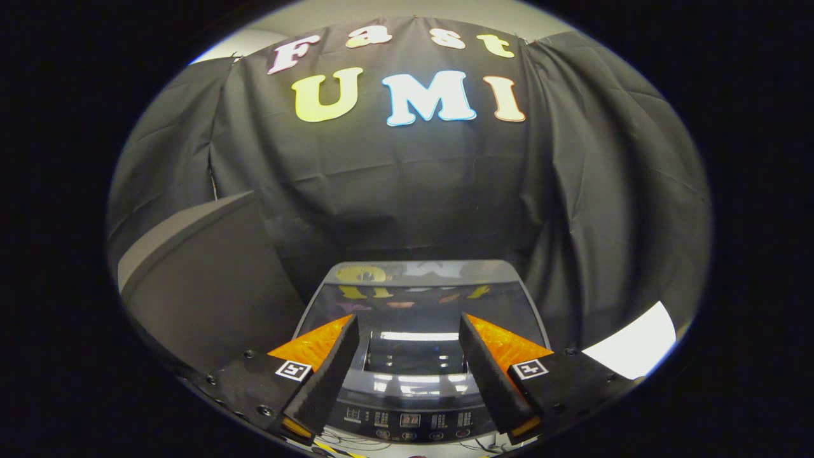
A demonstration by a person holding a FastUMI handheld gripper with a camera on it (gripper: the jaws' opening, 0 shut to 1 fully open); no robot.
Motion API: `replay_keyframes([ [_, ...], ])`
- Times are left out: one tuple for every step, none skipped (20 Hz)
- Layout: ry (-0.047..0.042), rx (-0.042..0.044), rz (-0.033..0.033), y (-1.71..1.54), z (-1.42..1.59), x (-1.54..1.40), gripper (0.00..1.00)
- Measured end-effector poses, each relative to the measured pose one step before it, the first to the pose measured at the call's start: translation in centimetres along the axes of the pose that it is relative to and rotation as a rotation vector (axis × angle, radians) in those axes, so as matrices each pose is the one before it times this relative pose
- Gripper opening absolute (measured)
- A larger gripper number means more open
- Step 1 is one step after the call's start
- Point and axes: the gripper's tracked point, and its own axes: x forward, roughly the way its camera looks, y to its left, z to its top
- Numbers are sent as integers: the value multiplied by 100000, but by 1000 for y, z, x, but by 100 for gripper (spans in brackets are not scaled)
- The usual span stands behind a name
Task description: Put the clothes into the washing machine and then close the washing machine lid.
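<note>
This is a staged recording booth, not a real laundry room. Creased black cloth [407,191] hangs as the far wall and wraps round the right side, with a pale ceiling [407,9] above it. A top-loading washing machine [413,375] stands near, its glossy lid [416,299] mirroring the cloth, and a grey panel [203,280] leans at its left.

Glossy washing machine lid [420,305]; matt cloth wall [407,184].

The gripper [408,334] hangs level, pointing forward, its two fingers [327,375] spread wide apart with nothing between them, their inner pads facing each other across the gap.
</note>
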Motion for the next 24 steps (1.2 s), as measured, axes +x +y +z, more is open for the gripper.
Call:
replay_keyframes([
  [55, -523, 730, 169, -673, -242, 98],
  [279, -540, 399, 81, -628, -203, 98],
  [-475, -218, -290, -93, -107, -326, 98],
  [-2162, -21, -16, -96, 251, -639, 99],
  [-3673, -501, 319, -30, 781, -692, 99],
  [-4561, -1398, 1402, 407, 777, -803, 99],
  [-4124, -2388, 903, 376, 516, -737, 98],
  [-2502, -2572, 995, 304, 153, -756, 98],
  [-1023, -1471, 1480, 263, -445, -957, 98],
  [-874, -352, 784, 192, -800, -1199, 98],
  [-1223, 986, 415, 134, -463, -1672, 98],
  [-1710, 2077, 215, 312, -230, -1788, 99],
  [-1181, 1946, 724, 566, -462, -1624, 98],
  [-708, 1389, 72, 288, -405, -1716, 98],
  [-1167, 1242, 16, 327, -431, -1845, 98],
  [-1594, 1523, -100, 239, 9, -1837, 98],
  [-2025, 1400, -784, 13, 265, -1755, 98],
  [-2143, 325, -1934, -229, 443, -1494, 98],
  [-1592, 874, -1527, -313, 205, -1247, 98],
  [-511, 918, -938, -96, 162, -1069, 98],
  [-1338, 1135, -1336, -200, 480, -1042, 98],
  [-1432, 120, -1029, -22, 603, -934, 98],
  [-2077, -697, -2159, -475, 788, -749, 98],
  [-1761, -878, -304, -23, 675, -619, 98],
])
